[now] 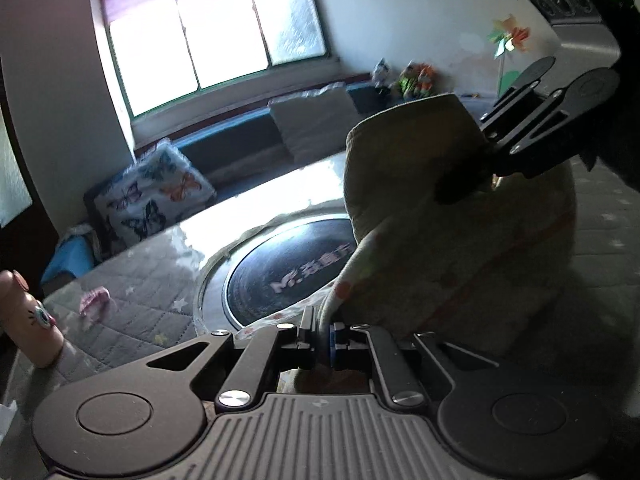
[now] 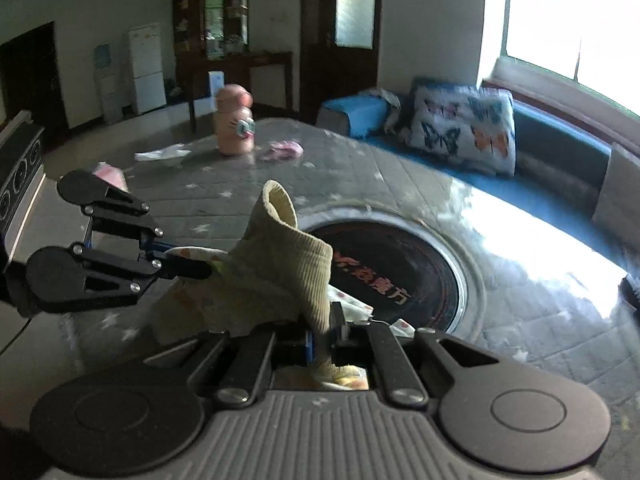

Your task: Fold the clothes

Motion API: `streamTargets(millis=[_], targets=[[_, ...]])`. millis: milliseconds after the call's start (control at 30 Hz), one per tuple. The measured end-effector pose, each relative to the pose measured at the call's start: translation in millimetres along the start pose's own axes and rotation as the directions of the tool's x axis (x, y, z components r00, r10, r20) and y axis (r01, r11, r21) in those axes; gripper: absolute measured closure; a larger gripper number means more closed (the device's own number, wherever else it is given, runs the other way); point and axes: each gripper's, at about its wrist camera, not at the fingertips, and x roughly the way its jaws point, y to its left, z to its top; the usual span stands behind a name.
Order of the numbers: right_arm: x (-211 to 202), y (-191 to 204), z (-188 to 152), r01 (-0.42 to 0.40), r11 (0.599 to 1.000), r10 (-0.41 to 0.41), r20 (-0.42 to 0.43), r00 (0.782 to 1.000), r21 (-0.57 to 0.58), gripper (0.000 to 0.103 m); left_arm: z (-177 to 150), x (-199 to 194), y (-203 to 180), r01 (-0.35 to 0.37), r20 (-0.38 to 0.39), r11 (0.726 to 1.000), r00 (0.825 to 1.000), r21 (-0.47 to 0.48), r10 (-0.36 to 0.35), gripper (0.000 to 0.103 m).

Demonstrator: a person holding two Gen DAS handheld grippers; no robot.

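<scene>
In the left wrist view, the left gripper (image 1: 323,334) sits at the bottom centre of the frame, its jaws pinched narrow on an edge of the garment (image 1: 432,216), a small pale piece with orange spots and a ribbed olive cuff. The cloth rises from the jaws toward the upper right of the frame, where the right gripper (image 1: 486,160) clamps its other end. In the right wrist view, the right gripper at bottom centre is closed on the ribbed cuff, which stands up just above its jaws, and the left gripper at the middle left grips the spotted fabric. The garment hangs lifted between the two, above the quilted counter (image 2: 400,176) and just left of the round dark inset (image 2: 400,276). A pink bottle (image 2: 233,120) stands at the far side of the counter, upper centre-left.
</scene>
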Motion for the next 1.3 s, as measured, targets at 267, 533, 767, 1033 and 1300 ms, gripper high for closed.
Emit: streamTargets(millis=[267,533,767,1033,1300], targets=[[74.4,-39.0,-17.1,0.058,0.99,-0.051,-0.061,0.997,0.125,0.084,-3.5,68.1,21.6,0.014,-0.116,0.996,0.993,-0.088,-0.024,0.093],[58.5,-46.8,-40.3,0.155,0.968,-0.167,0.045,0.985,0.197,0.056,-1.4,74.4,28.1,0.006,-0.117,0.996,0.993,-0.09,-0.017,0.092],[40.6,-44.0,-71.9,0.226,0.944,-0.241,0.033,0.97,0.239,0.056,14.4,71.4,25.3,-0.017,-0.102,0.998,0.995,-0.064,0.01,0.093],[39.4,-67.0,-99.8,0.279,0.887,-0.298,-0.006,0.954,0.368,0.059,21.2,70.5,25.4,-0.028,-0.084,0.999,0.996,-0.043,0.024,0.093],[45.1,-76.5,-105.1,0.278,0.865,-0.297,-0.022,0.955,0.418,0.087,24.7,68.9,26.1,-0.03,-0.065,0.999,0.997,-0.027,0.028,0.093]])
